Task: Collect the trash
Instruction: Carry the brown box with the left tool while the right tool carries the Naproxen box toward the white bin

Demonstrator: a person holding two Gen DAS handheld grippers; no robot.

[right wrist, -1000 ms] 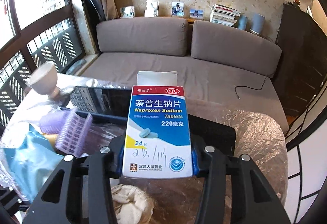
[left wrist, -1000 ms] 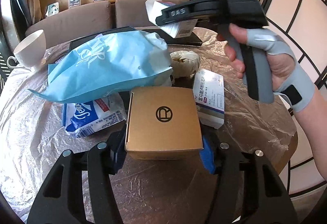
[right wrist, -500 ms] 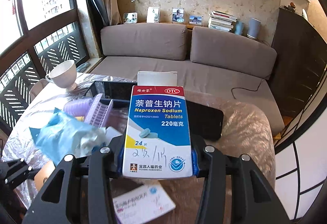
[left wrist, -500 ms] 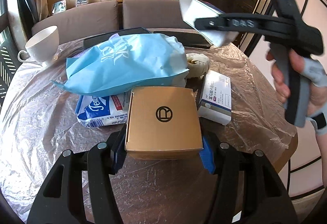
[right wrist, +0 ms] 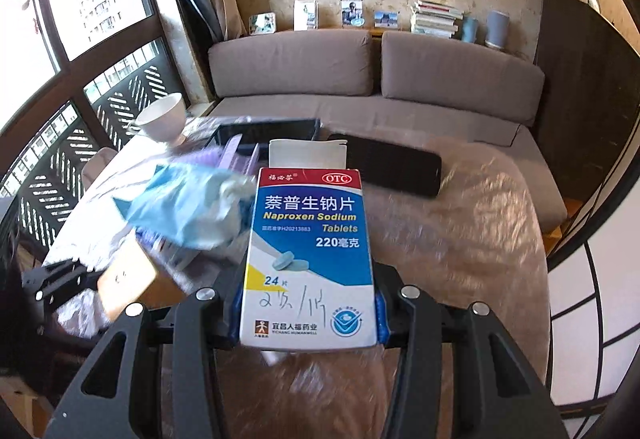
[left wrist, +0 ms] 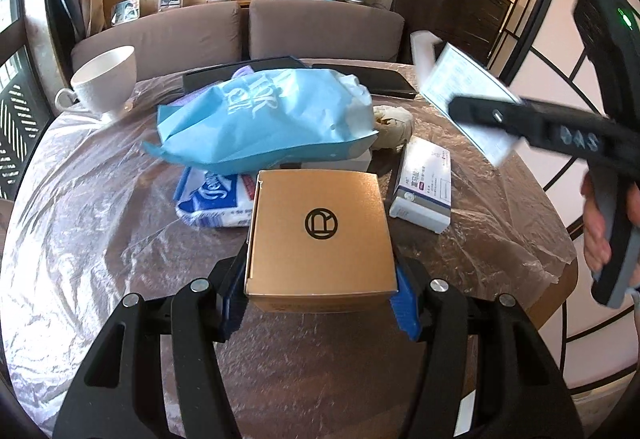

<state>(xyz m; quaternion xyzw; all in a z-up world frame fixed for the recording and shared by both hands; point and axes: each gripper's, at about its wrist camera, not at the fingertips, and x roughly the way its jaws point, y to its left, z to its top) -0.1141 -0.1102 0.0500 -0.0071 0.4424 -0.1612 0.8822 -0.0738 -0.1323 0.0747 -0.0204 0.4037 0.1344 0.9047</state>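
- Far left in the left wrist view, a white cup [left wrist: 105, 81] stands near the rim of the round surface [left wrist: 72, 223], which is draped in crinkled clear plastic; the stretch in front of the cup is bare film.
- Moving in, a blue paper bag [left wrist: 264, 119] lies slumped over a blue-and-white tissue pack [left wrist: 212, 201], its mouth turned right with white paper showing inside.
- Centre front, the left hand-held gripper [left wrist: 320, 297] is clamped on a gold cardboard box [left wrist: 320, 235], lid closed, blue pads pressed to both side walls; whether the box rests on the surface or is lifted, I cannot tell.
- Just behind and right, a crumpled beige wad [left wrist: 392, 125] sits beside the bag, and a white medicine box [left wrist: 424, 191] lies flat near the surface's right edge.
- Beyond, two dark flat tablets [left wrist: 380, 81] lie along the far rim, with the brown sofa [left wrist: 320, 29] right behind.
- Far right, the right hand-held gripper [right wrist: 308, 313] is held up beyond the right edge, closed tight on a Naproxen tablet carton [right wrist: 310, 259], its top flap open; the contents are out of sight.
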